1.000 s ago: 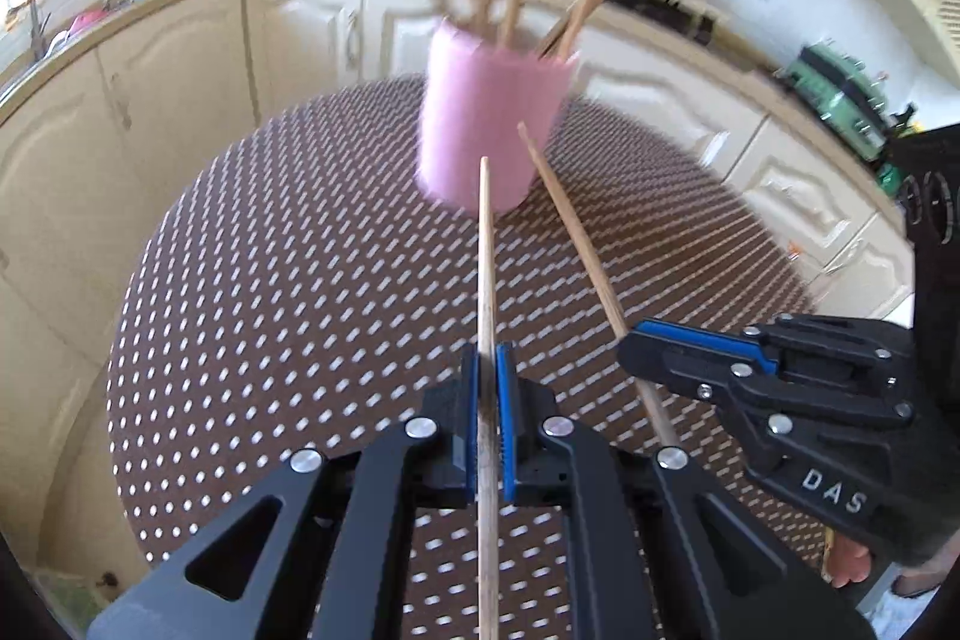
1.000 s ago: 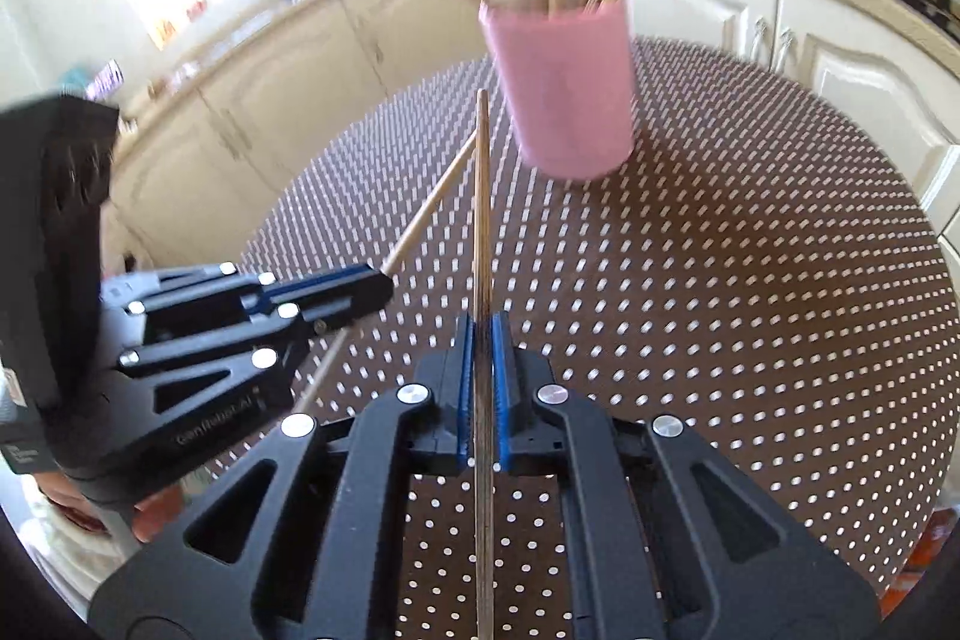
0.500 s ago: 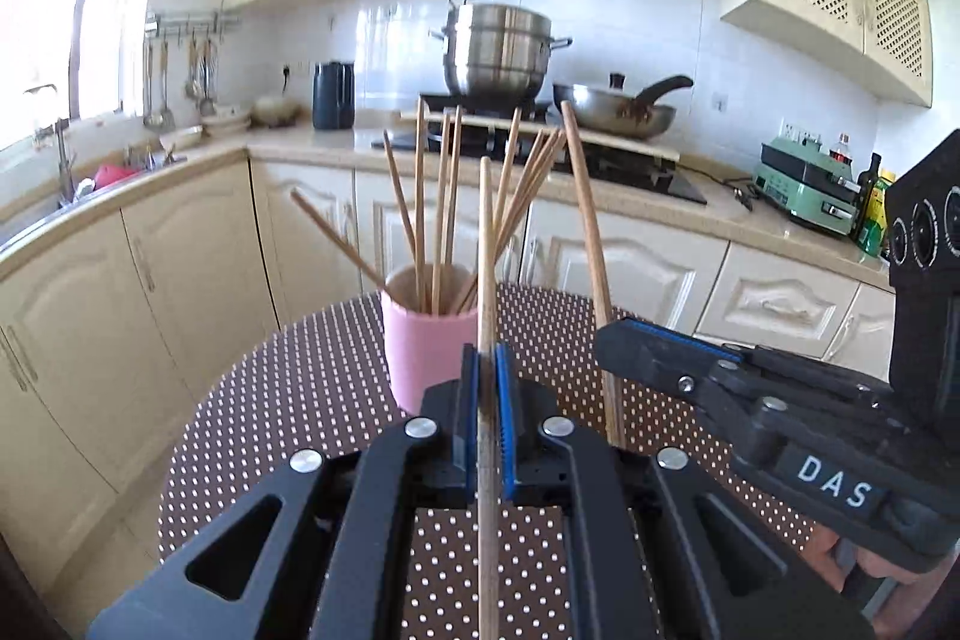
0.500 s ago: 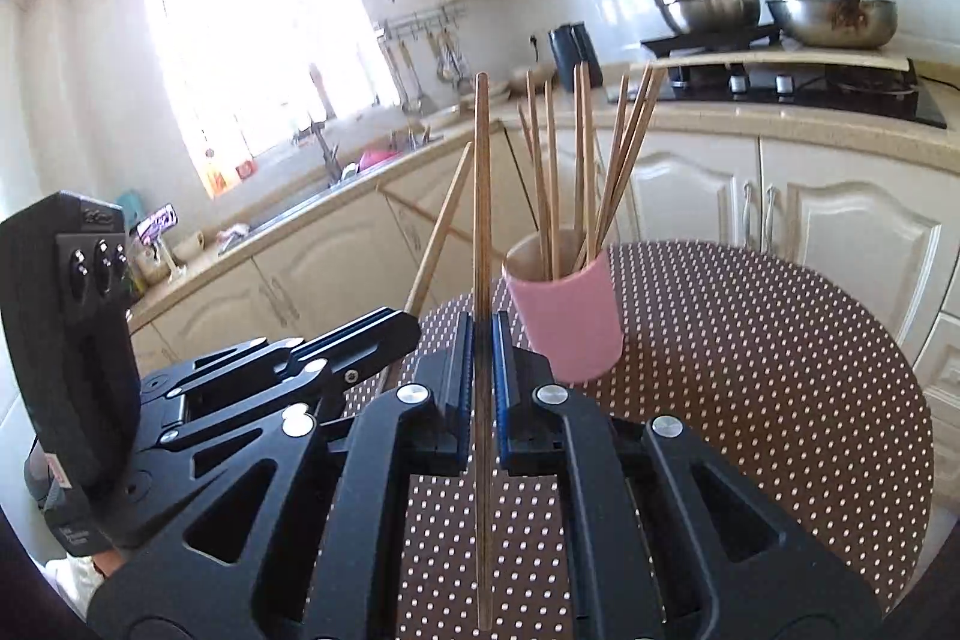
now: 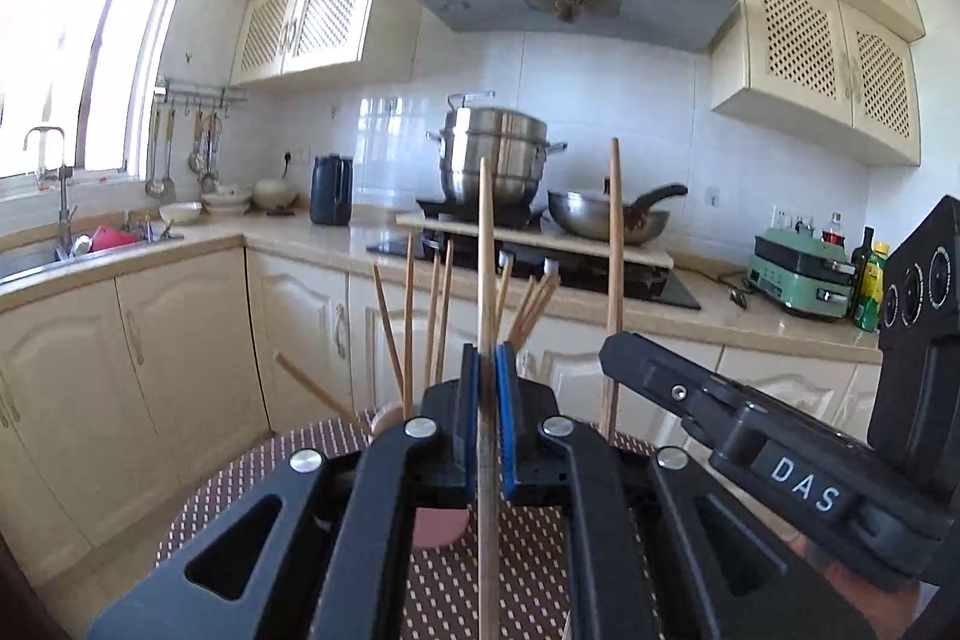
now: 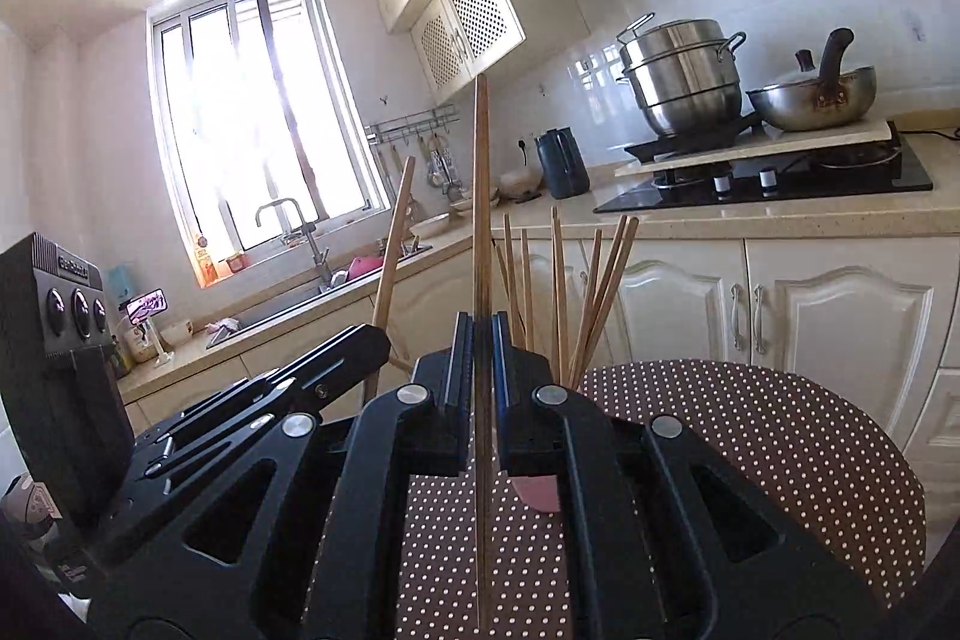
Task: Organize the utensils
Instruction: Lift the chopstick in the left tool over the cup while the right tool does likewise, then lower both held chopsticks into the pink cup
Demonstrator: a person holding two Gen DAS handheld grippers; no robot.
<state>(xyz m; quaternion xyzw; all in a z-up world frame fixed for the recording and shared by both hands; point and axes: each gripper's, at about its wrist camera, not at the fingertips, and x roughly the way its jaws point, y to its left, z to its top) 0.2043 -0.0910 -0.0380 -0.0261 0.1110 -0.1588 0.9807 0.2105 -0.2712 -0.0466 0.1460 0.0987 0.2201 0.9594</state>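
A round polka-dot table (image 6: 780, 436) carries a pink cup (image 5: 441, 526) bristling with chopsticks (image 6: 561, 292). Over it, the left tool (image 5: 487, 370) clenches one upright chopstick (image 5: 486, 244), and just beside it the right tool (image 6: 478, 340) clenches another chopstick (image 6: 481, 196).

Pink cup (image 5: 441, 526) on dotted table (image 6: 780, 436)

chopsticks (image 6: 561, 292) in cup (image 6: 537, 493), cup on table (image 6: 780, 448)
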